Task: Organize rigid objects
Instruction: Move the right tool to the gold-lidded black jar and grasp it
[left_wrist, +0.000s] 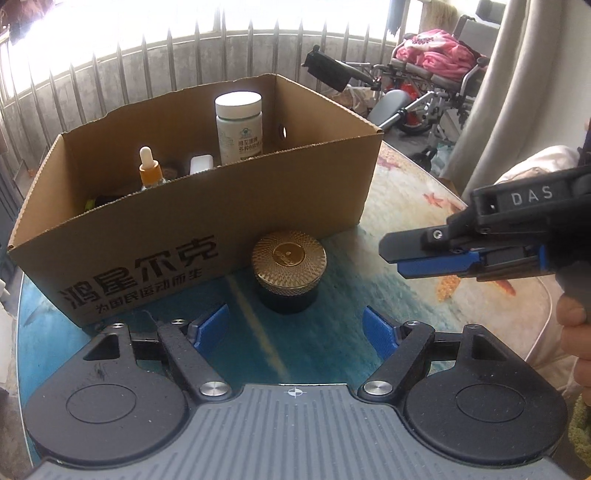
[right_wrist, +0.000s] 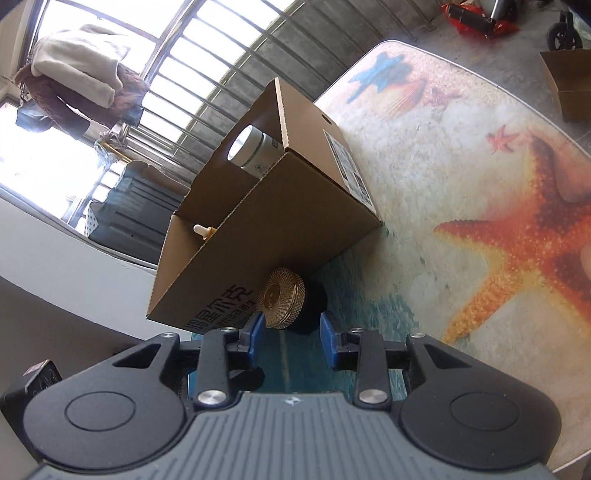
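- We see the left tongs (left_wrist: 295, 328) spread wide at the bottom centre of the left wrist view, blue pads apart, nothing between them; they aim down at the jar.
- We see the right tongs (right_wrist: 291, 339) parted to a narrower gap at the bottom centre of the right wrist view, pinching nothing. In the left wrist view they enter from the right edge, held by a hand (left_wrist: 576, 325).
- The gold-lidded jar (left_wrist: 289, 275) stands upright on the counter (left_wrist: 406, 314), just ahead of both tongs and just beside the front wall of the cardboard box (left_wrist: 207, 206). We cannot tell whether jar and wall touch.
- Inside the box, in the upper centre of the left wrist view, we note a white-capped bottle (left_wrist: 240, 127), a dropper bottle (left_wrist: 149, 168) and a small white item.
- We judge the jar to be the next item to go into the box.
- Risk: the right tongs' gap looks narrower than the lid; a closing approach could strike the lid and push the jar over or against the box.
- Risk: both tongs converge on one jar; collision between them is possible.
- Risk: the knurled metal lid may slip under the pads, or lift off if loose.
- Risk: a low lift could catch the box wall and shift the box.
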